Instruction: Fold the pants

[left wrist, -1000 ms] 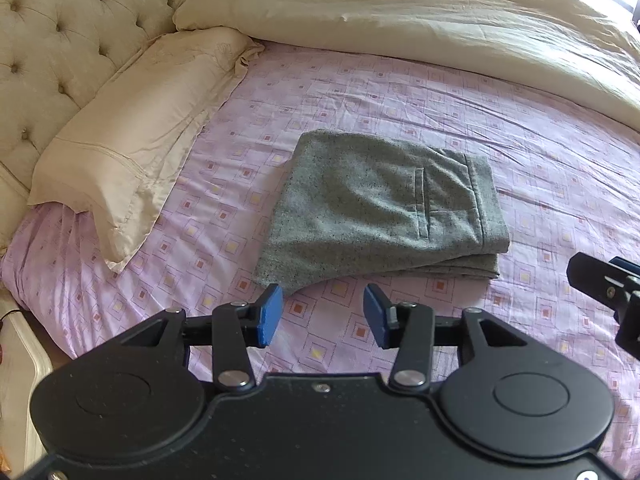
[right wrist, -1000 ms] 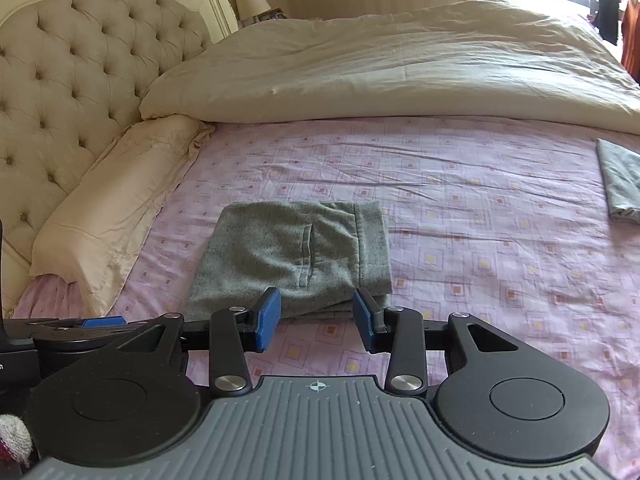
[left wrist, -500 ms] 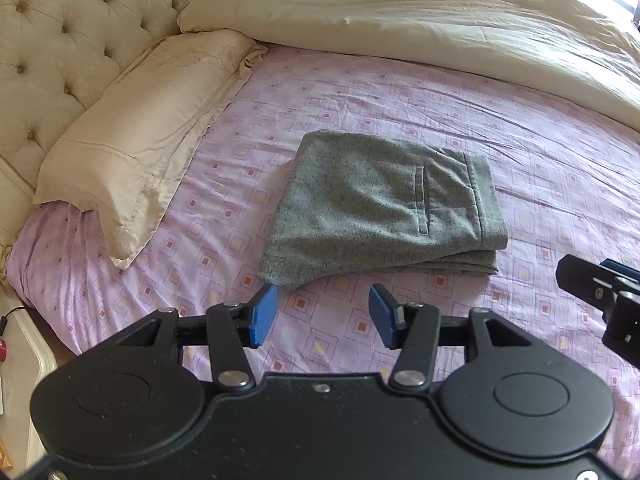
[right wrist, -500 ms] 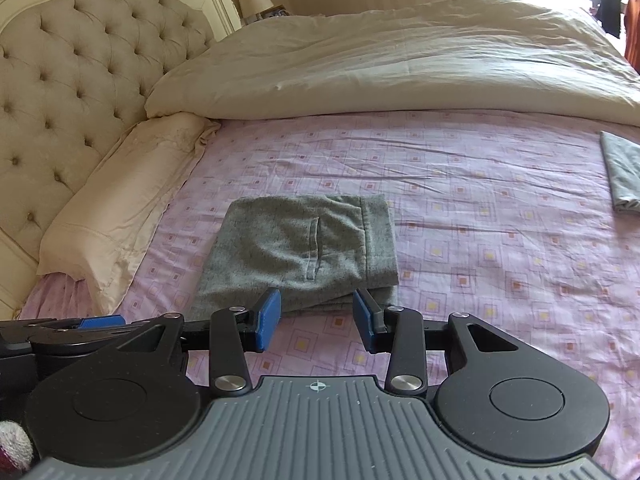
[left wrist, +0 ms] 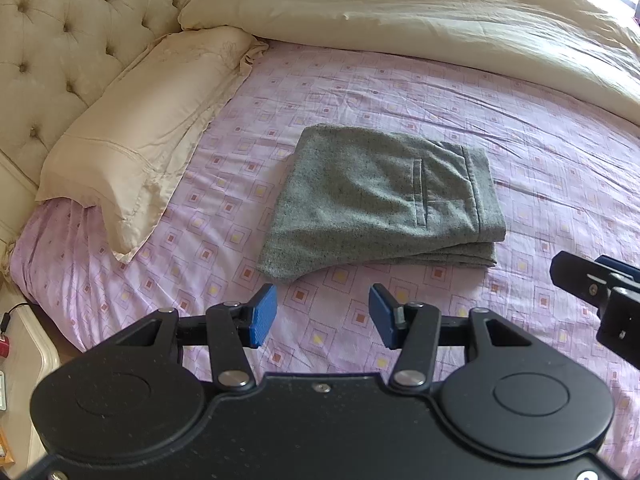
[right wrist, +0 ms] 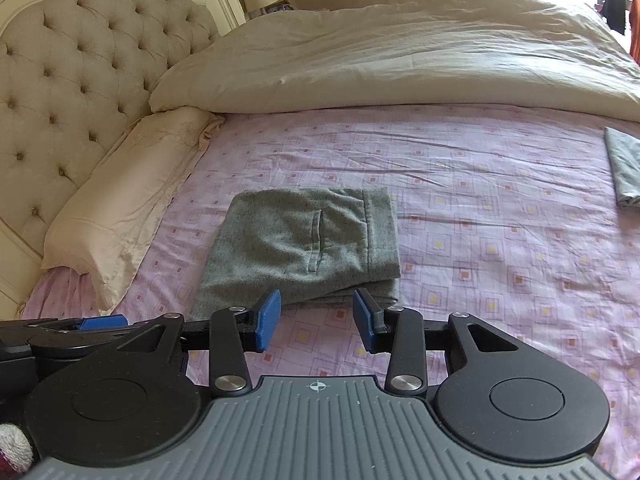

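Note:
Grey pants [left wrist: 384,200] lie folded into a flat stack on the purple patterned bed sheet [left wrist: 540,160], pocket seam up. They also show in the right wrist view [right wrist: 304,248]. My left gripper [left wrist: 322,316] is open and empty, held above the sheet just short of the stack's near edge. My right gripper [right wrist: 316,320] is open and empty, also just short of the stack. The right gripper's tip [left wrist: 592,284] shows at the right edge of the left wrist view. The left gripper [right wrist: 80,326] shows at the left of the right wrist view.
A cream pillow [left wrist: 148,128] lies left of the pants against the tufted headboard [left wrist: 60,40]. A bunched cream duvet [right wrist: 400,60] covers the far side of the bed. Another folded grey cloth [right wrist: 624,168] lies at the far right. The bed edge [left wrist: 36,312] is at the near left.
Both grippers have drawn back and up from the folded pants, so the stack looks a little farther away. Both stay open and empty. The pants have not moved.

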Motion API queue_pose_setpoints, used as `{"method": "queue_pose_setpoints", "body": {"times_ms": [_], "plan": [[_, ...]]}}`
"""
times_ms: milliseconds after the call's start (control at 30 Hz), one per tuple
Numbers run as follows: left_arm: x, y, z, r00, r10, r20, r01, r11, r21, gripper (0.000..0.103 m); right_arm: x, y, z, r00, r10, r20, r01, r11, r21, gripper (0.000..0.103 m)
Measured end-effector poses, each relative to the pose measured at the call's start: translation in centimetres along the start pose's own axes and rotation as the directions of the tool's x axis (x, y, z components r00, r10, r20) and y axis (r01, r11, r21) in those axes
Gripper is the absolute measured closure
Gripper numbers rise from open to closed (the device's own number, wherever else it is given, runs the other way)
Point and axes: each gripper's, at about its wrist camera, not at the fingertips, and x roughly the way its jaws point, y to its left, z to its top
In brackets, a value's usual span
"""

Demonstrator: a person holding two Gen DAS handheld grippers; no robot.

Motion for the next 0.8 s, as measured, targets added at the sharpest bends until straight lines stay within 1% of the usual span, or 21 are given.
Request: {"method": "queue_pose_setpoints", "body": {"times_ms": [333, 633, 800], "plan": [[-0.07, -0.31, -0.09, 1.000, 0.000, -0.003, 0.000, 1.000, 0.005, 0.045, -0.05, -0.07, -0.06, 1.000, 0.003, 0.000, -0.003, 1.000, 0.000, 0.064], [0.09, -0.30, 0.16, 1.000, -0.011, -0.007, 0.011, 0.999, 0.038, 0.045, -0.11, -0.12, -0.02, 1.000, 0.004, -0.002, -0.004, 1.000, 0.002, 0.064], [0.14, -0.44, 0.24, 1.000, -0.009, -0.007, 0.009, 0.999, 0.040, 0.045, 0.07, -0.11, -0.06, 1.000, 0.007, -0.007, -0.007, 1.000, 0.006, 0.064]]}}
